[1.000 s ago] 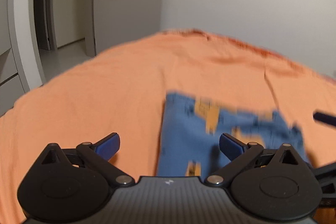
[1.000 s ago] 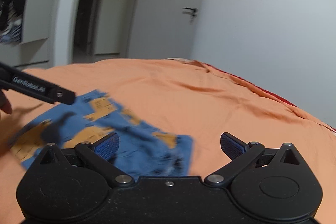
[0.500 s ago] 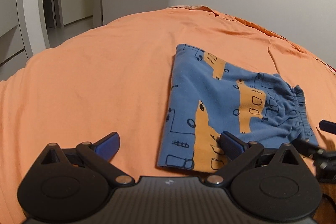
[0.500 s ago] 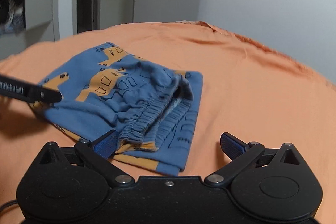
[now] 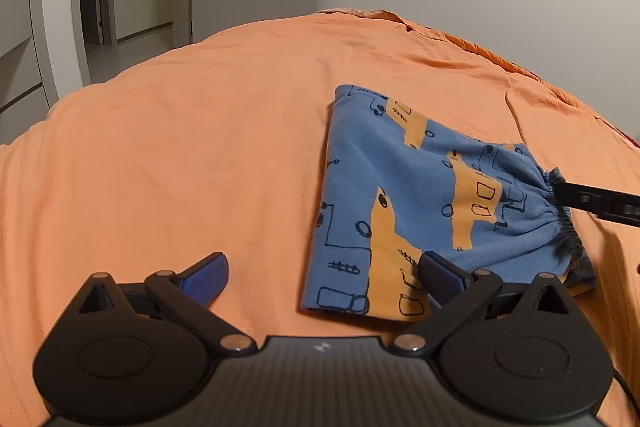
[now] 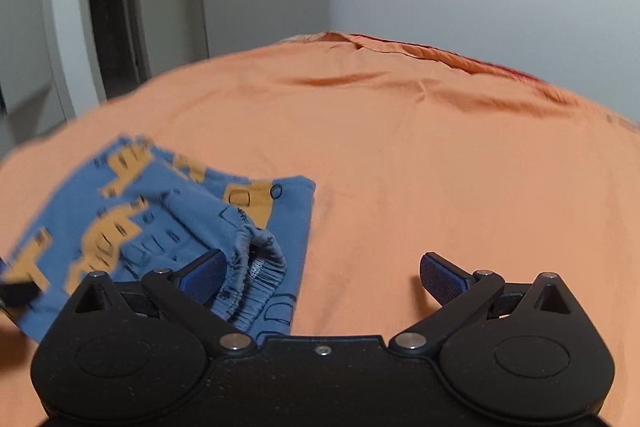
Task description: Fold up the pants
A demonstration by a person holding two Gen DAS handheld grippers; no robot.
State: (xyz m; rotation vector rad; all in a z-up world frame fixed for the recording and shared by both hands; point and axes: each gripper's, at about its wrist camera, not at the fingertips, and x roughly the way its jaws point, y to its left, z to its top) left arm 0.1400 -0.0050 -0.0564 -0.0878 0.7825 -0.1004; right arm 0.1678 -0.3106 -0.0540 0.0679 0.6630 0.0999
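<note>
Pants [image 5: 424, 195] lay folded small on orange bedsheet [image 5: 200, 147]. Left gripper [image 5: 324, 273] and right gripper [image 6: 322, 273] both spread apart, holding nothing. Fold looked nearly finished; next move likely needs tidying bunched waistband [image 6: 256, 259].

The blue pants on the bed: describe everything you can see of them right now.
The pants are soft blue knit, printed with orange vehicle shapes and dark outline drawings. They lie folded into a compact, roughly rectangular stack on the orange bedsheet. The gathered elastic waistband bunches up at one end, slightly open. Both the left gripper and the right gripper are open, gripping nothing; a right gripper finger reaches the waistband edge.
</note>
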